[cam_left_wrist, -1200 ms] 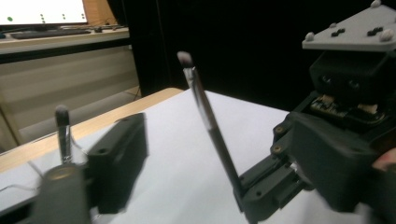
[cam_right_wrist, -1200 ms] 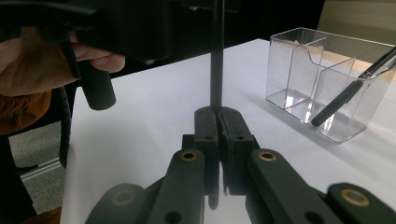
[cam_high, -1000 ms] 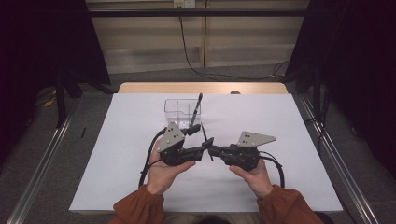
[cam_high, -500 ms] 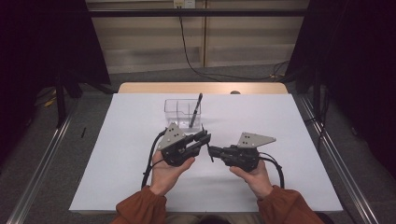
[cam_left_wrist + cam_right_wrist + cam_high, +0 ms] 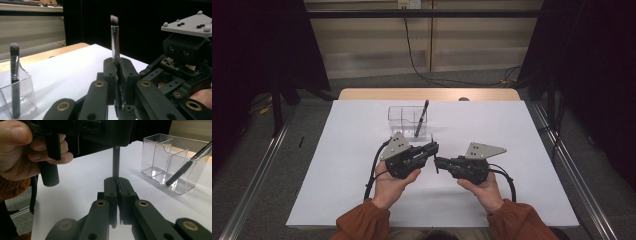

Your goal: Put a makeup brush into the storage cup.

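1. Fingers (image 5: 110, 72) of the left gripper (image 5: 434, 147) have just been closing and are now pressed together on a makeup brush (image 5: 115, 42). Its metal collar and soft tip stick out just beyond the fingertips.
2. The right gripper (image 5: 437, 162) has its fingers (image 5: 110, 187) clamped on the dark handle of the same brush. The handle runs on from their tips straight to the left gripper, which is just ahead of them.
3. The brush is therefore held at both ends, clear of the white table sheet (image 5: 337, 165), in the narrow space where the two sets of fingertips almost meet.
4. This looks like a handover at its midpoint: the left gripper now has its hold and the right has not yet let go. The likely next step is for the right fingers to open, leaving the left to carry the brush alone.
5. Beyond the left fingertips stands a clear box (image 5: 404, 117) with a second brush (image 5: 421, 119) leaning in one compartment. It is probably where the held brush is headed.
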Demonstrator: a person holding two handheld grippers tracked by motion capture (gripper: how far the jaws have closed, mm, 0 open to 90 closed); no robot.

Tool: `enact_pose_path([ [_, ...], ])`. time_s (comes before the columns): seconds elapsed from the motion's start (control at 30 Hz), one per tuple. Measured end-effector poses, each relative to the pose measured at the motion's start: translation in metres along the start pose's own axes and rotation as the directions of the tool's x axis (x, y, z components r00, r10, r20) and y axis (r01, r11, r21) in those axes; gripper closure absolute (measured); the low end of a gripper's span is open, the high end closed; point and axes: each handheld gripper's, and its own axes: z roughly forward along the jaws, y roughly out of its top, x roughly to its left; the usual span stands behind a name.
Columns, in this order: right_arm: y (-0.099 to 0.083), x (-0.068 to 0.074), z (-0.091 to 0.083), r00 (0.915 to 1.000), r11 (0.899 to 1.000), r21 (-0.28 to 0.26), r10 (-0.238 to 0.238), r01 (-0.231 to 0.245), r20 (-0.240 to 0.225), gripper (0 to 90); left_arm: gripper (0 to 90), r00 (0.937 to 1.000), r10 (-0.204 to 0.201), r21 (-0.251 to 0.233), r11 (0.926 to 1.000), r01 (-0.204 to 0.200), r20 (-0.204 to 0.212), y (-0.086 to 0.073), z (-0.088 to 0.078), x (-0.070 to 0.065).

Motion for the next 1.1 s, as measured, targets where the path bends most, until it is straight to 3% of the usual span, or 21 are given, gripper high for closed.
enact_pose_path([
  [0.2, 0.0000, 0.0001, 0.0007, 0.9999, 1.000, 0.005, -0.013, 0.013, -0.001, 86.0, 85.9, 0.9995, 0.028, 0.001, 0.9996, -0.028, 0.013, -0.0001, 0.0004, -0.0016],
  [0.4, 0.0001, 0.0004, 0.0011, 0.9999, 1.000, 0.002, -0.011, 0.011, -0.008, 85.0, 85.9, 0.9997, 0.023, 0.003, 0.9997, -0.023, 0.012, -0.0001, -0.0002, -0.0017],
  [0.57, 0.0003, 0.0008, 0.0012, 0.9998, 1.000, 0.000, -0.009, 0.009, -0.020, 79.0, 85.9, 0.9997, 0.021, 0.007, 0.9998, -0.021, 0.016, -0.0006, 0.0000, -0.0015],
  [0.77, 0.0003, 0.0011, 0.0013, 0.9996, 1.000, 0.009, -0.009, 0.009, -0.028, 68.4, 85.9, 0.9994, 0.028, 0.015, 0.9995, -0.028, 0.020, -0.0020, 0.0002, -0.0012],
  [1.1, 0.0010, 0.0015, 0.0002, 0.9999, 1.000, -0.025, -0.016, 0.016, 0.004, 38.0, 85.9, 0.9994, 0.030, 0.013, 0.9994, -0.031, 0.017, -0.0012, -0.0017, -0.0001],
])
